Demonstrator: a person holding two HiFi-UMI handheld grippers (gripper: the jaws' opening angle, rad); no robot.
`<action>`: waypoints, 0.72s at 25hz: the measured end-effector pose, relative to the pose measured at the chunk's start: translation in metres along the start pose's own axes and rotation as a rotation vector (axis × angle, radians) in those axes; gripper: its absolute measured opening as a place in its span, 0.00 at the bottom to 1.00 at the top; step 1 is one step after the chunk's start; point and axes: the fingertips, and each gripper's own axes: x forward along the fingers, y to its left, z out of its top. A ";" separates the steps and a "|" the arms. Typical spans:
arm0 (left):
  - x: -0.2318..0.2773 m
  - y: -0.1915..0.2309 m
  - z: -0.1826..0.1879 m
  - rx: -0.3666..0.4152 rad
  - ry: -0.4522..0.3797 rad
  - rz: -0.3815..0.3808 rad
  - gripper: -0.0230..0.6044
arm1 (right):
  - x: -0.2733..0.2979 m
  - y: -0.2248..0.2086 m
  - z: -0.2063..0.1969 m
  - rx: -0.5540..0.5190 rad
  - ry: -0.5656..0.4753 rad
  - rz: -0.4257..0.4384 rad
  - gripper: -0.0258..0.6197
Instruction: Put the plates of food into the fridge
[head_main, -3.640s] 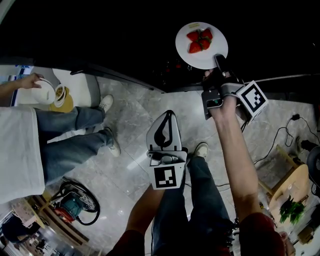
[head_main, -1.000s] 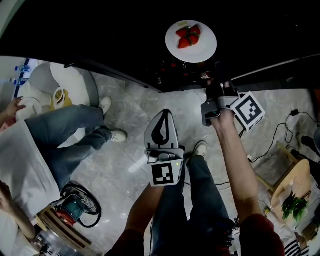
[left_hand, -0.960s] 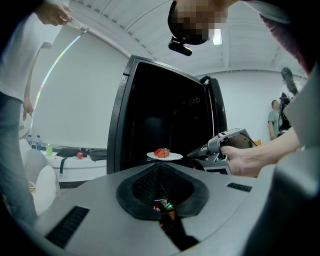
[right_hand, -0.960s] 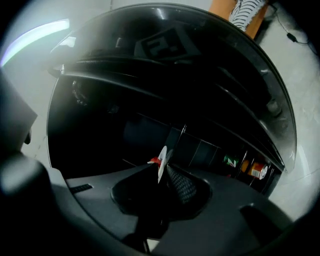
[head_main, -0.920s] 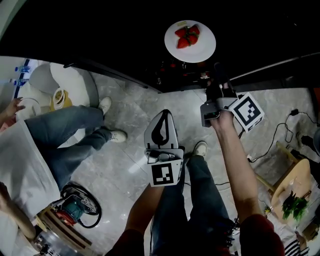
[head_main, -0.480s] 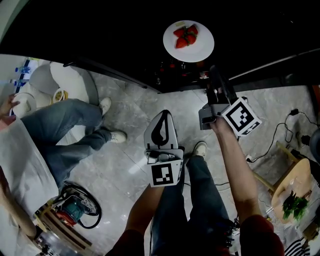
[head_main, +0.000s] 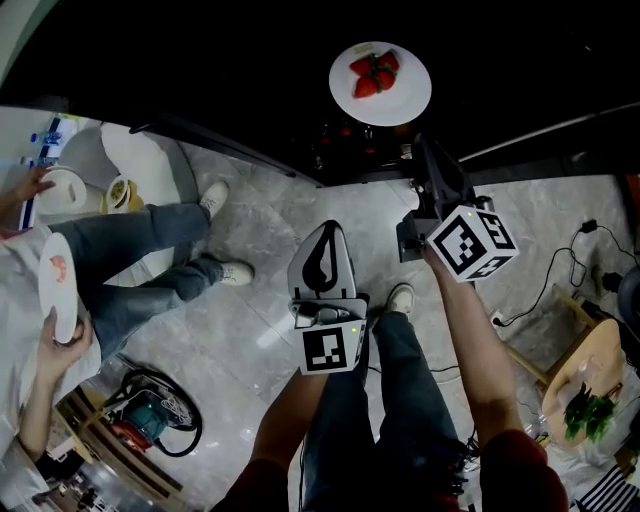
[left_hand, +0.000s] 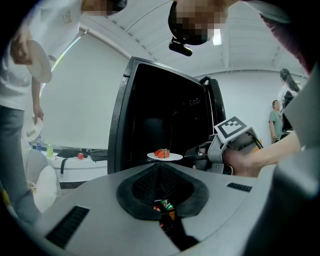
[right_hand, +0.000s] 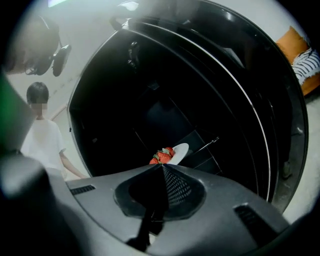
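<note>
The round white plate of red strawberries is seen resting inside the dark, black-walled fridge. It lies a little beyond the fingertips of the right gripper and is not touched by them. That gripper's fingers are pressed together with nothing between them. The left gripper is held lower, well apart from the plate, and its fingers are likewise closed on nothing.

The step in hand is judged to be the clearing of the right gripper from the fridge opening. It is best drawn straight back along its own line, with the fingertips kept off the plate's rim so that the plate is not nudged on its shelf.

Far to the left of both grippers' fingers, a second white plate is held tilted in another person's hand. Something small and red lies on it, but what it is cannot be made out. If it is taken next, a level grip on the rim would be needed so that nothing slides.
</note>
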 end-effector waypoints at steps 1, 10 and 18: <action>0.000 0.000 0.000 0.000 -0.001 0.000 0.05 | 0.000 0.003 0.000 -0.028 0.000 0.003 0.06; -0.002 0.005 -0.004 -0.007 0.001 0.007 0.05 | 0.004 0.014 -0.010 -0.260 0.018 -0.020 0.06; -0.006 0.008 -0.006 -0.010 0.009 0.011 0.05 | 0.008 0.022 -0.014 -0.418 0.019 -0.052 0.05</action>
